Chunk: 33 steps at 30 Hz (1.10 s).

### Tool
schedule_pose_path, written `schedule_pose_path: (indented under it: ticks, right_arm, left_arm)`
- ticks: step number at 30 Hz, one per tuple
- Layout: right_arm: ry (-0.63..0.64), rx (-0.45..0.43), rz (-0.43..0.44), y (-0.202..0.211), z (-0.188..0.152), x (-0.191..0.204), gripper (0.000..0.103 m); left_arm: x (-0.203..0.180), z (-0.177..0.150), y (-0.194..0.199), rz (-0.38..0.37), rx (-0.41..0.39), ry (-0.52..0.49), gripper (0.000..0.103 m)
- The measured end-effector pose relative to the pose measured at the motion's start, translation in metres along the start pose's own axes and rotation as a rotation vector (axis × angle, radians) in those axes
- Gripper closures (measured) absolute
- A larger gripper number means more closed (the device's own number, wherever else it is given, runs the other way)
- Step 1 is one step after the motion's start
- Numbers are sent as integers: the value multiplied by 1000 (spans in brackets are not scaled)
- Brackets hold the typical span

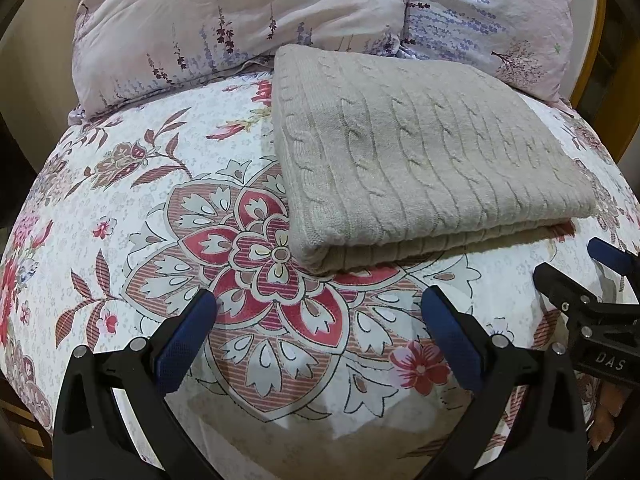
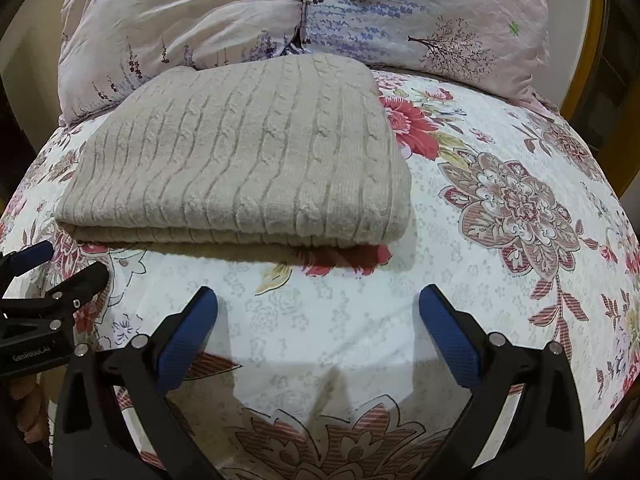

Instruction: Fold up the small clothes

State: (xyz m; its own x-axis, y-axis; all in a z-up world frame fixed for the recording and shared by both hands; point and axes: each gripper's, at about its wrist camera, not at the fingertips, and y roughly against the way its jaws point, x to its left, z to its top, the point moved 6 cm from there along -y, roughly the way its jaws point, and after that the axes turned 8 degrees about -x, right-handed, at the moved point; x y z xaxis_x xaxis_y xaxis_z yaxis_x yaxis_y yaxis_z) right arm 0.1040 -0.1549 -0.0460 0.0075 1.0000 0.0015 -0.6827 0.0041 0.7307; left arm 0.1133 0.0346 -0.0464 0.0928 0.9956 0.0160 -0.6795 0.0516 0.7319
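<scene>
A beige cable-knit garment (image 1: 420, 160) lies folded into a flat rectangle on the flowered bedspread (image 1: 120, 208). It also shows in the right wrist view (image 2: 248, 152). My left gripper (image 1: 320, 300) is open and empty, just short of the fold's near left corner. My right gripper (image 2: 318, 300) is open and empty, just short of the fold's near right part. The right gripper (image 1: 572, 264) shows at the right edge of the left wrist view. The left gripper (image 2: 68, 260) shows at the left edge of the right wrist view.
Two pale lavender-print pillows (image 1: 240, 20) (image 2: 420, 12) lie behind the garment at the head of the bed. A wooden frame edge (image 2: 596, 20) stands at the far right. The bedspread (image 2: 500, 200) stretches to the right of the garment.
</scene>
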Motion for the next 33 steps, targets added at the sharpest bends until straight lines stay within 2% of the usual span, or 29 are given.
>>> schedule_pose_path:
  ticks: [33]
  right_arm:
    - [-13,-3,-16,0,-2,-4,2]
  left_arm:
    - [1,0,-2,-3,9,-4,1]
